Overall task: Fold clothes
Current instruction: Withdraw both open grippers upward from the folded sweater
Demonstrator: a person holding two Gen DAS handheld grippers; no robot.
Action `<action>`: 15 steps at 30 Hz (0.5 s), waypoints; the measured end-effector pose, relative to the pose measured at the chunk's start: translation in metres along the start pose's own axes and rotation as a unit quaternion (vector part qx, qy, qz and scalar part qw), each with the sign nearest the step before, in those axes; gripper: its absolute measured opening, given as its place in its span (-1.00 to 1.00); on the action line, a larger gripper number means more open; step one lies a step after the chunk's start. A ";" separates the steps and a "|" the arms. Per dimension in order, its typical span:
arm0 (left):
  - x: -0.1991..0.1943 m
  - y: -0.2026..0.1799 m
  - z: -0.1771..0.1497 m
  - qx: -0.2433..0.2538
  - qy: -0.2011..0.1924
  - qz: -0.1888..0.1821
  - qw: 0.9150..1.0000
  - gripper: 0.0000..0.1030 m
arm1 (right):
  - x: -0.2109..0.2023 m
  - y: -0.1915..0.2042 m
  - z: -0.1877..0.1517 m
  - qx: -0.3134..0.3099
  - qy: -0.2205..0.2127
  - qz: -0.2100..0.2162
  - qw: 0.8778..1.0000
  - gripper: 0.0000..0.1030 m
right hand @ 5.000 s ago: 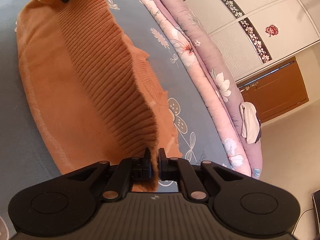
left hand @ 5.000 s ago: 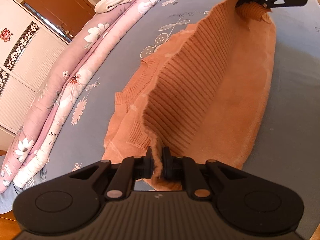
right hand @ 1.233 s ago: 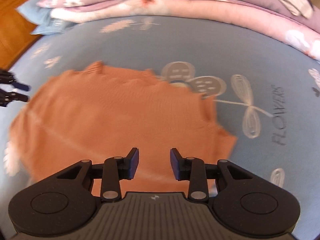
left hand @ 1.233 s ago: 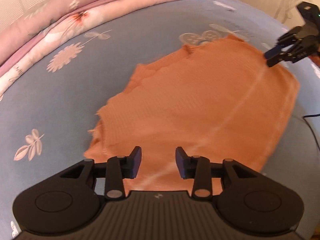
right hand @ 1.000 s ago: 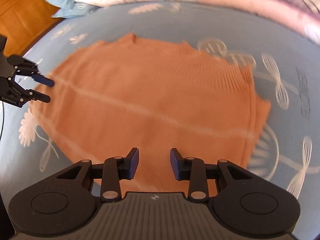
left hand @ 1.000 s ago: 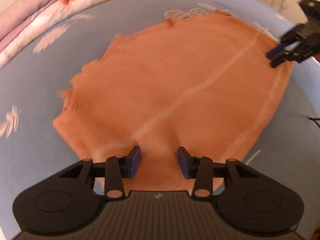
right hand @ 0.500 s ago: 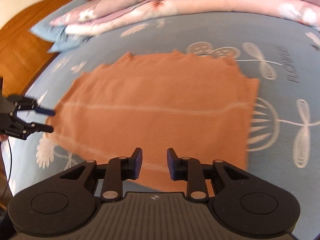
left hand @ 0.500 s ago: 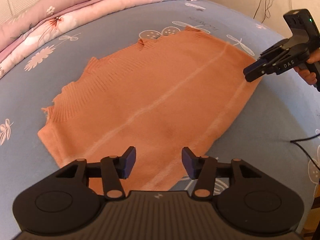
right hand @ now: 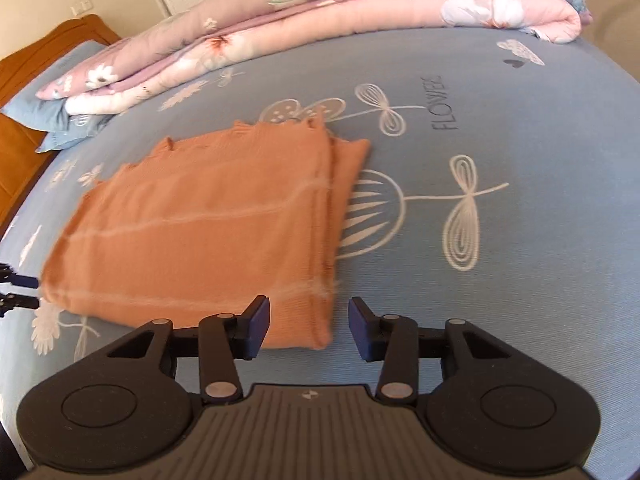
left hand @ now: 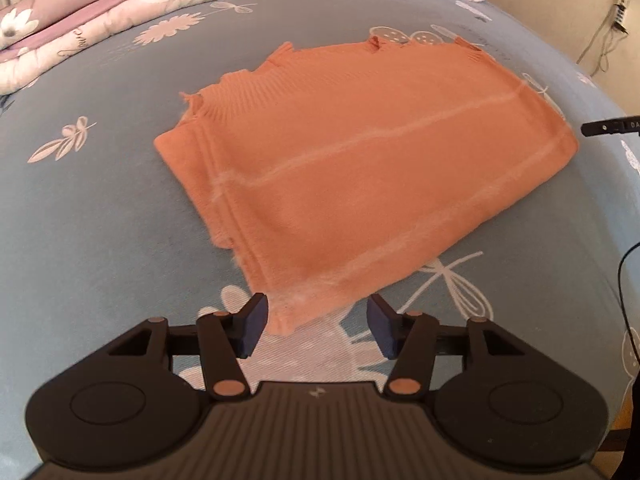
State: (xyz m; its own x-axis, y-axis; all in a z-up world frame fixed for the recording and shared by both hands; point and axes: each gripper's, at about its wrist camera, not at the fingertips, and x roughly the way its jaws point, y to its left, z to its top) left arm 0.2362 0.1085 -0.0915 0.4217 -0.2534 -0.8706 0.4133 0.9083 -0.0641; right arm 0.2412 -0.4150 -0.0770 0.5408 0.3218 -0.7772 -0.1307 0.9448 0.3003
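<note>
Sweater [left hand: 360,168] lies folded flat on bed [left hand: 100,220]; further folds possibly left. Left gripper [left hand: 316,326] and right gripper [right hand: 308,328] both opening, holding nothing.

In the left wrist view, the right gripper [left hand: 608,128] shows only as a thin black finger cut off by the frame's right edge; its jaws lie out of sight. Ahead of the right tool, the folded orange ribbed knit sweater [right hand: 208,224] is motion-blurred along its left edge, where the left gripper [right hand: 16,290] is cropped to two dark fingertips. The pink floral quilt [right hand: 320,16] beyond runs off-frame.
</note>
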 end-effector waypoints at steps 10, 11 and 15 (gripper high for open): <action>0.001 0.019 -0.016 -0.051 0.006 0.014 0.999 -0.01 | 0.034 -0.013 -0.011 0.090 0.018 0.015 0.996 -0.67; -0.001 0.021 -0.017 -0.056 -0.003 0.006 0.998 -0.01 | 0.031 -0.011 -0.011 0.088 0.015 0.012 0.996 -0.58; -0.004 0.022 -0.018 -0.067 -0.038 -0.033 0.996 0.00 | 0.013 0.011 -0.014 0.059 -0.002 -0.005 0.998 -0.36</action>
State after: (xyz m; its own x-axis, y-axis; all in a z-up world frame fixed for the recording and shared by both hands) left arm 0.2294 0.1354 -0.0984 0.4585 -0.3335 -0.8237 0.3325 0.9239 -0.1890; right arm 0.2357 -0.3992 -0.0916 0.5451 0.3115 -0.7784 -0.0260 0.9343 0.3556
